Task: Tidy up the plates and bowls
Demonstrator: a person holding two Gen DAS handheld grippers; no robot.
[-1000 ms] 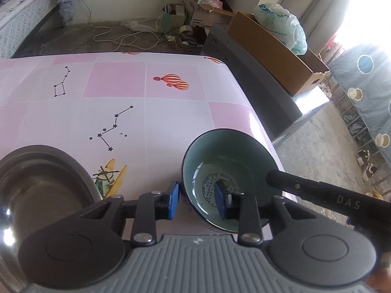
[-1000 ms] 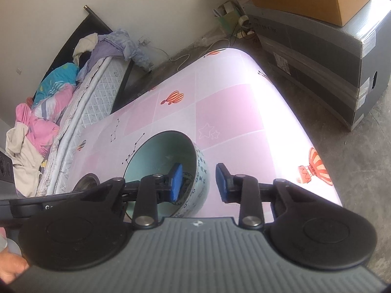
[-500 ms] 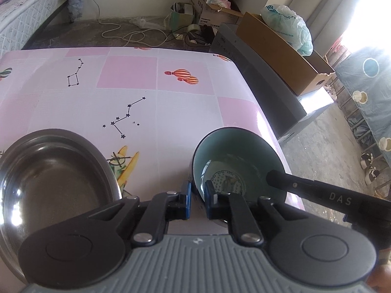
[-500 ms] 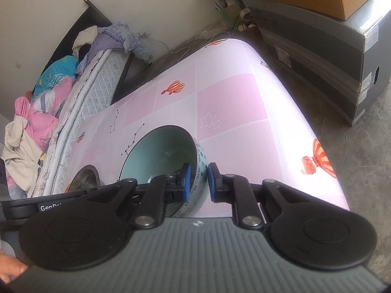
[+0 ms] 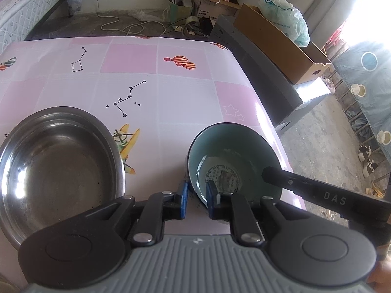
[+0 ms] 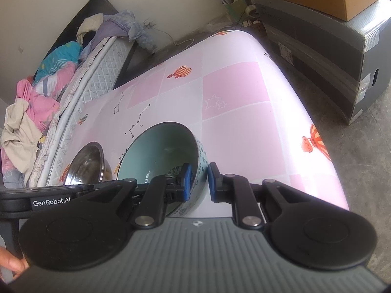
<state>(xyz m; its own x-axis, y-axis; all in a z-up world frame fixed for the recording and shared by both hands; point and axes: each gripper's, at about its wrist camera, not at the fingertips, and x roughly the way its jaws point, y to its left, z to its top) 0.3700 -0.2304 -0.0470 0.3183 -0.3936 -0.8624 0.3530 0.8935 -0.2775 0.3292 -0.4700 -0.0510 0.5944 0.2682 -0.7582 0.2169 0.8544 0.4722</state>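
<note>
**Jaws on both sides clamp one bowl rim**

Left wrist view: the left gripper (image 5: 196, 200) pinches the near rim of the green bowl (image 5: 234, 156), which sits by the table's (image 5: 171, 97) right edge; the steel bowl (image 5: 56, 161) waits near the left edge.

Right wrist view: the right gripper (image 6: 197, 182) grips the opposite rim. Lift both sides evenly, keeping it level.

Daylight floods in from my upper right in the left wrist view, blown out to white there. It puts bright glare patches on the steel bowl (image 5: 58, 168) and a sheen on the pink tablecloth (image 6: 244, 131), whose right edge washes out in the right wrist view. Both views are sharp, with strong fisheye bending at the edges.
</note>
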